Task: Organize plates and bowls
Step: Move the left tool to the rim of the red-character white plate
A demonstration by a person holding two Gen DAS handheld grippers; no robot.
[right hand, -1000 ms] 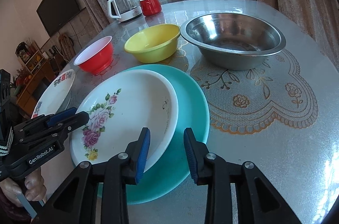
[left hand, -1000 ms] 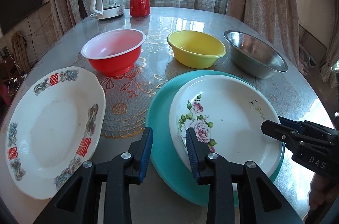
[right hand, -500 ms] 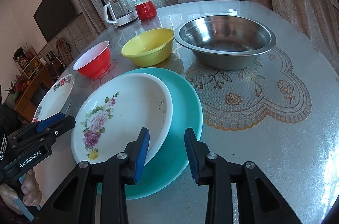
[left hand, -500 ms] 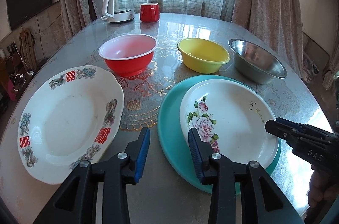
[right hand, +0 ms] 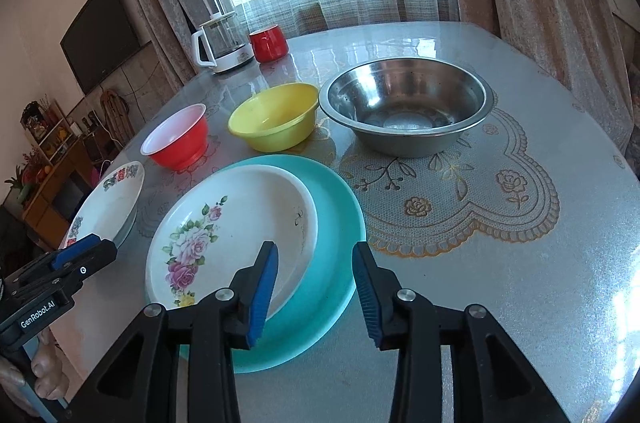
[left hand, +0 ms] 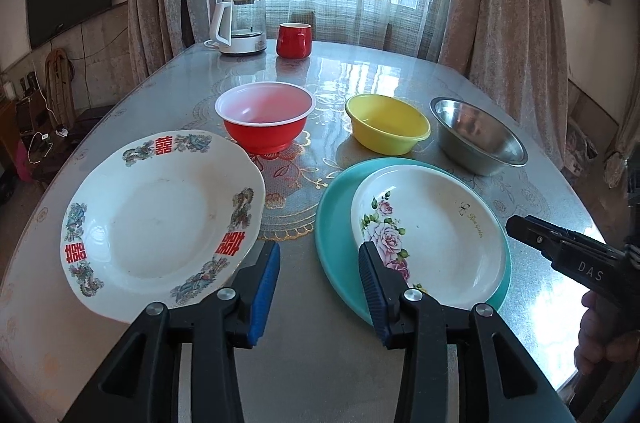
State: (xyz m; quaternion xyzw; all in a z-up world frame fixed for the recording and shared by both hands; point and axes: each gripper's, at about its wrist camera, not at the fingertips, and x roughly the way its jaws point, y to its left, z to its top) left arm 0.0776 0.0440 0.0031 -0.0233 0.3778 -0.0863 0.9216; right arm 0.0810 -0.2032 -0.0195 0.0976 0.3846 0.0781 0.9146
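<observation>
1. Two plates are stacked: the rose plate (left hand: 430,243) lies inside the teal plate (left hand: 334,223), which rests flat on the table (left hand: 312,355).
2. Left of the teal plate, apart from it, lies the white plate with red characters (left hand: 160,219).
3. Beyond the teal plate stand three bowls in a row: the red bowl (left hand: 265,121) at far left, the yellow bowl (left hand: 387,124) straight behind, the steel bowl (left hand: 478,137) at far right.
4. Farther back from the teal plate stand a kettle (left hand: 240,25) and a red mug (left hand: 294,40).
5. The left gripper (left hand: 319,281) hovers over the teal plate's near-left rim, jaws opening, nothing between them.
6. The right gripper (right hand: 315,281) hovers over the teal plate's near-right rim, jaws opening, gripping nothing.
</observation>
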